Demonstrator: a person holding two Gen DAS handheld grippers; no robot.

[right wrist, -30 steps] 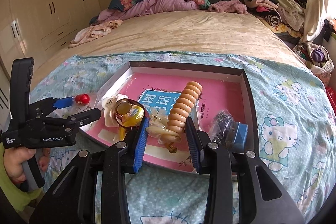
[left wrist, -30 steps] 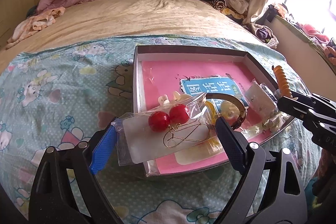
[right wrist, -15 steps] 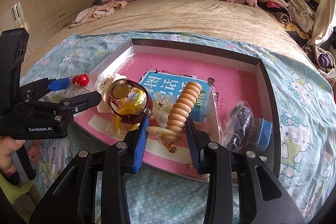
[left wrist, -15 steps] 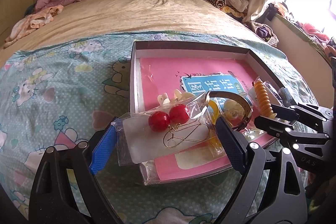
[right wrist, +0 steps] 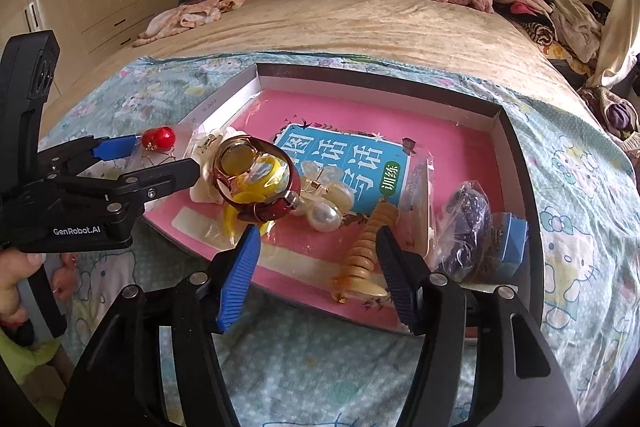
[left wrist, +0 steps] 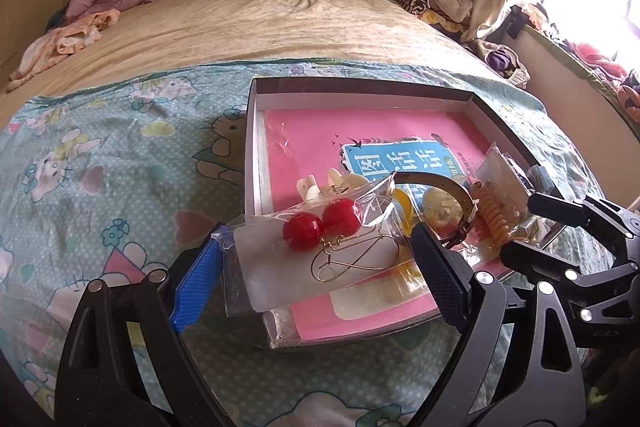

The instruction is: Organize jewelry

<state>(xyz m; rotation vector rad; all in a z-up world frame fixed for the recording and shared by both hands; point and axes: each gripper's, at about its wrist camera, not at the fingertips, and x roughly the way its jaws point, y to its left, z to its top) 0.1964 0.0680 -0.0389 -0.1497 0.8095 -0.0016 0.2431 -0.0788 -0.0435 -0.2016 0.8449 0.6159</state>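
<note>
A dark, shallow tray sits on the bed with a pink book in it. My left gripper grips a clear bag of red ball earrings across its width, over the tray's near left corner. The bag also shows in the right wrist view, where the red ball sits by the left gripper. My right gripper is opening. An orange spiral hair clip lies on the book between its fingers, free of the pads. From the left wrist view the clip rests in front of the right gripper.
The tray also holds a red-strapped watch on a yellow item, pearl pieces, a bag of dark beads and a small blue box. A cartoon-print sheet covers the bed. Clothes are piled at the head and right side.
The right gripper's jaws have spread and the orange clip, gripped upright before, now lies flat in the tray. The right gripper has sunk a little. The left gripper and its bag have not moved.
</note>
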